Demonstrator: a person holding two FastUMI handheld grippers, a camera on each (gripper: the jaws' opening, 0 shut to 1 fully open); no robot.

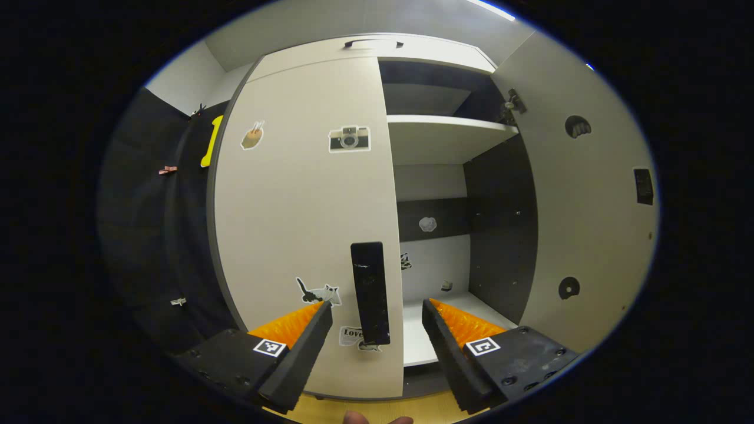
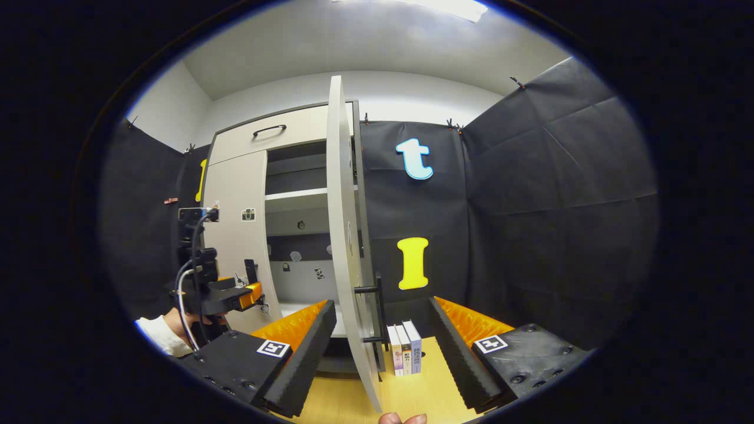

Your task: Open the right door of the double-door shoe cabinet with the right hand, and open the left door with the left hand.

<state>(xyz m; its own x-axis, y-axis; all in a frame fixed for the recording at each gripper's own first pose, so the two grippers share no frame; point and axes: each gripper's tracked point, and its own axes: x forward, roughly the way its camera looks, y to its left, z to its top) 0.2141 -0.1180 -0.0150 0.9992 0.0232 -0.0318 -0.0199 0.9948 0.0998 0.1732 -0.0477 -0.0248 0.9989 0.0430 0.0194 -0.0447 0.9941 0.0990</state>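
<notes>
The shoe cabinet's left door [image 1: 294, 206] is closed and carries several stickers. Its black vertical handle [image 1: 370, 292] stands between the fingers of my left gripper [image 1: 377, 306], which is open and apart from it. The right door [image 1: 589, 206] is swung wide open, baring the shelves [image 1: 447, 126]. In the right gripper view that right door [image 2: 344, 235] shows edge-on, and its black handle [image 2: 377, 312] lies between the spread fingers of my right gripper [image 2: 382, 303], which is open. Farther off, the left gripper [image 2: 235, 294] hovers in front of the left door [image 2: 238, 235].
A drawer with a black handle [image 2: 270, 129] tops the cabinet. Three books [image 2: 403, 347] stand on the wooden floor [image 2: 436, 383] by the open door's foot. A hand in a white sleeve [image 2: 159, 330] holds the left gripper. Black cloth walls [image 2: 530, 206] close in the right side.
</notes>
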